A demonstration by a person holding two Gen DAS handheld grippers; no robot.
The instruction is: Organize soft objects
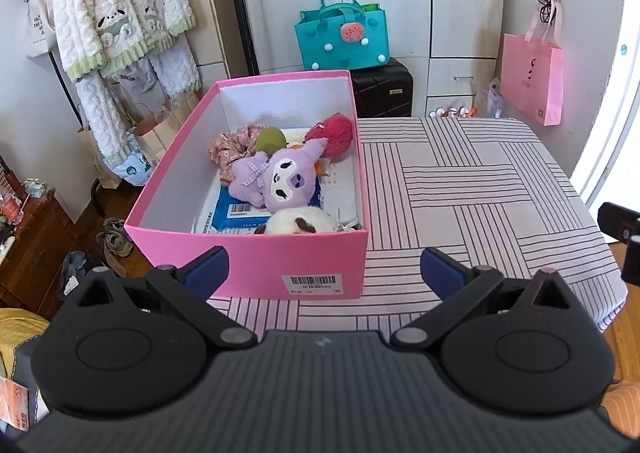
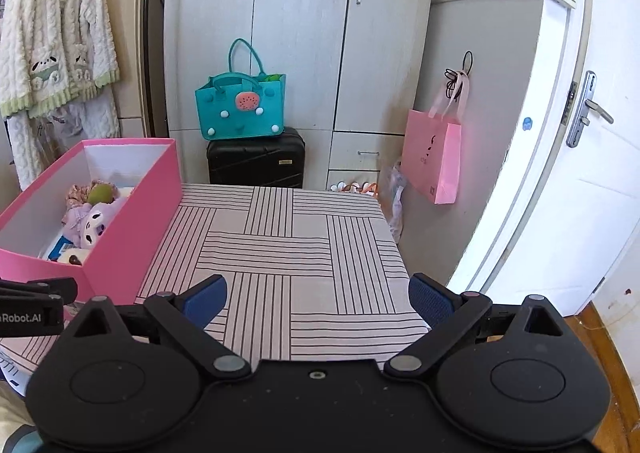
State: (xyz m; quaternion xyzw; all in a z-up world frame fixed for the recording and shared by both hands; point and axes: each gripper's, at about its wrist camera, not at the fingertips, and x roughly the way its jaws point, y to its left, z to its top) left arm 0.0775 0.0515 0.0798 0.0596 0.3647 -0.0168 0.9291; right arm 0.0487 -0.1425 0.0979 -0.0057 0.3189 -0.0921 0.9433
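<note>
A pink box (image 1: 256,265) stands on the left of the striped table (image 1: 480,189). Inside lie a purple plush (image 1: 286,179), a red plush (image 1: 334,129), a green plush (image 1: 270,139), a floral fabric piece (image 1: 230,149) and a white and brown plush (image 1: 300,223), on paper packets. My left gripper (image 1: 324,273) is open and empty, just in front of the box's near wall. My right gripper (image 2: 318,303) is open and empty over the table's near edge, to the right of the box (image 2: 120,237). The purple plush (image 2: 92,227) shows there too.
A teal felt bag (image 2: 240,107) sits on a black suitcase (image 2: 256,159) behind the table, against grey wardrobes. A pink paper bag (image 2: 432,157) hangs at the right by a white door (image 2: 560,173). Fleece robes (image 1: 120,13) hang at the left above floor clutter.
</note>
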